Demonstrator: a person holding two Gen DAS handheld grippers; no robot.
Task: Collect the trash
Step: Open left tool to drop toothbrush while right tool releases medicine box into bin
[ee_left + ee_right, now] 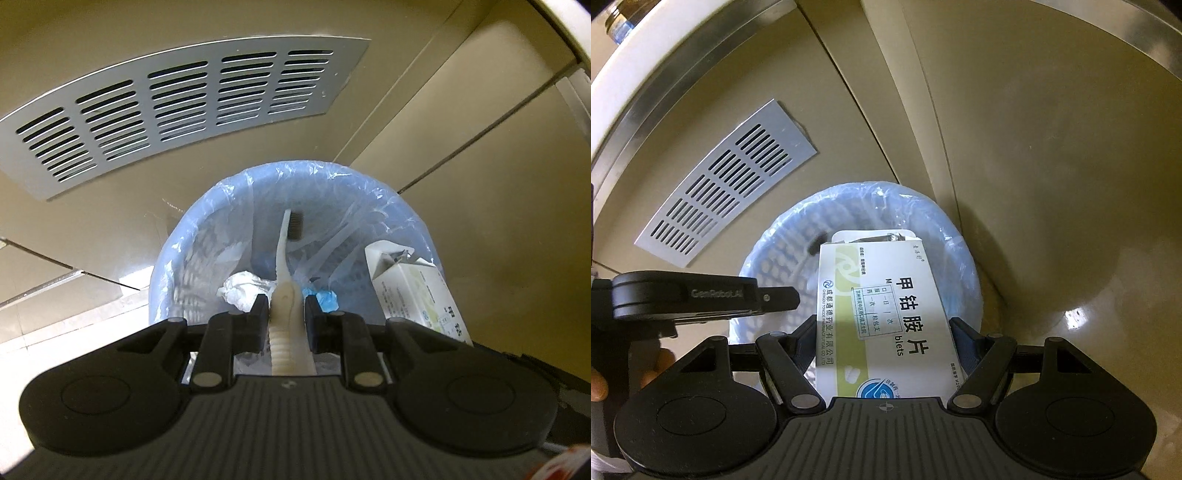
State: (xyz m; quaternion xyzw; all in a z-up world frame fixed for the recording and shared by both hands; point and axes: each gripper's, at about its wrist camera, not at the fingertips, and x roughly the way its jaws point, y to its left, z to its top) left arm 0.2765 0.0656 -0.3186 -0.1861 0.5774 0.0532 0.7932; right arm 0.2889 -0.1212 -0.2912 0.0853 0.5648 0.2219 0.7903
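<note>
While the left tool pinches a cream toothbrush at mid-frame over the blue-lined trash bin, the right tool clamps a white medicine box above the same bin, low in its frame.

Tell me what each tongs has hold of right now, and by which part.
Left tongs: a toothbrush, clamped on its ribbed handle, bristle head pointing into the bin. Right tongs: a medicine box, gripped across its two long side edges, near its lower end.
</note>
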